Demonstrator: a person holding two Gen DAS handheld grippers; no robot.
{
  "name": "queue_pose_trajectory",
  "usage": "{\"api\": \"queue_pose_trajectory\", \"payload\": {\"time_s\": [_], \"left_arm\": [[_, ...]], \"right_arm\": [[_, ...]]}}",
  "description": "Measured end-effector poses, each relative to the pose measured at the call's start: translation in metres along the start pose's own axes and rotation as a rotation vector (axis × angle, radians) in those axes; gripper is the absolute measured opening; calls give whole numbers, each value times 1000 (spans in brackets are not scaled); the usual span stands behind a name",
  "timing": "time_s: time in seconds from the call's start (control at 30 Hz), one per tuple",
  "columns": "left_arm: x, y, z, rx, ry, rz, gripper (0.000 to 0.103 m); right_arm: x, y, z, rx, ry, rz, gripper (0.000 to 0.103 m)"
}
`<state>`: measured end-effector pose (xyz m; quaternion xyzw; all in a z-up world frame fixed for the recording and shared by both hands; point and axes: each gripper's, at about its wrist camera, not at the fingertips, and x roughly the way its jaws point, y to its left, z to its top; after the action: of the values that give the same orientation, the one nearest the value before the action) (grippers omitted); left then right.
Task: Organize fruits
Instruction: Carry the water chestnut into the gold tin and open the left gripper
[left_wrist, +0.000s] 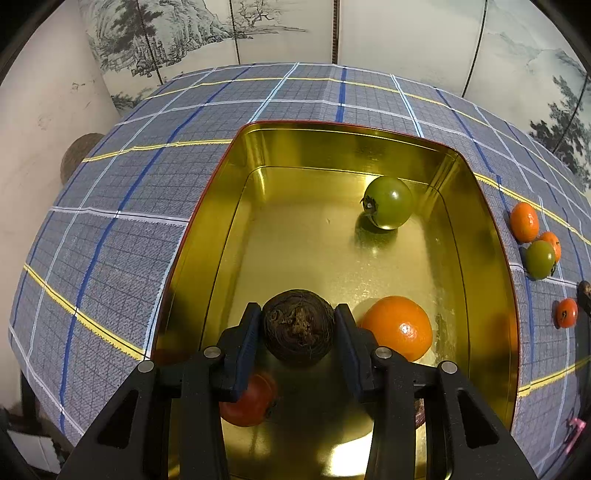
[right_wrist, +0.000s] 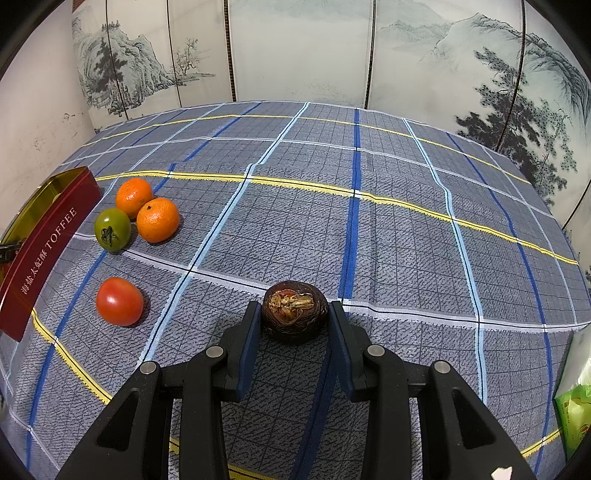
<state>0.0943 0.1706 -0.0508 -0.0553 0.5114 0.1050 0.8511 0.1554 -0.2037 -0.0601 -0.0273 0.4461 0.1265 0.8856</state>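
1. The left gripper (left_wrist: 298, 325) was clamped on a dark brown round fruit (left_wrist: 298, 326), with one pad on each side of it. It hung over the near part of the gold tin (left_wrist: 332, 147), inside the line of its rim.

2. Directly below and in front of the left gripper lay the bare gold floor of the tin. An orange (left_wrist: 397, 328) lay just to the right of the held fruit, a red tomato (left_wrist: 247, 402) showed under the left finger, and a green tomato (left_wrist: 388, 202) sat in the far right corner. I judged that the free spot was straight down and a little forward, between the orange and the red tomato.

3. The right gripper (right_wrist: 294, 317) stood around a second dark brown fruit (right_wrist: 294, 312) on the checked tablecloth (right_wrist: 369, 229). Its pads were at the two sides of the fruit and seemed to touch it, so I took it as gripped. I could not tell if the fruit was already off the cloth.

4. From the right gripper, the tin lay far to the left, seen as a red wall marked TOFFEE (right_wrist: 40, 254). Between them were a red tomato (right_wrist: 119, 301), a green tomato (right_wrist: 112, 229) and two oranges (right_wrist: 158, 219), all near the tin. The right hand was the nearer one for these.

5. Both brown fruits were nearly round, so no long axis mattered for the grip.
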Motion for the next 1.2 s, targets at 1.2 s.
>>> {"api": "queue_pose_trajectory", "payload": {"time_s": [1.2], "left_arm": [[-34,-5,-4,11,-68,-25,43]], "right_arm": [[-1,2,-1,1,0,-2,34]]}}
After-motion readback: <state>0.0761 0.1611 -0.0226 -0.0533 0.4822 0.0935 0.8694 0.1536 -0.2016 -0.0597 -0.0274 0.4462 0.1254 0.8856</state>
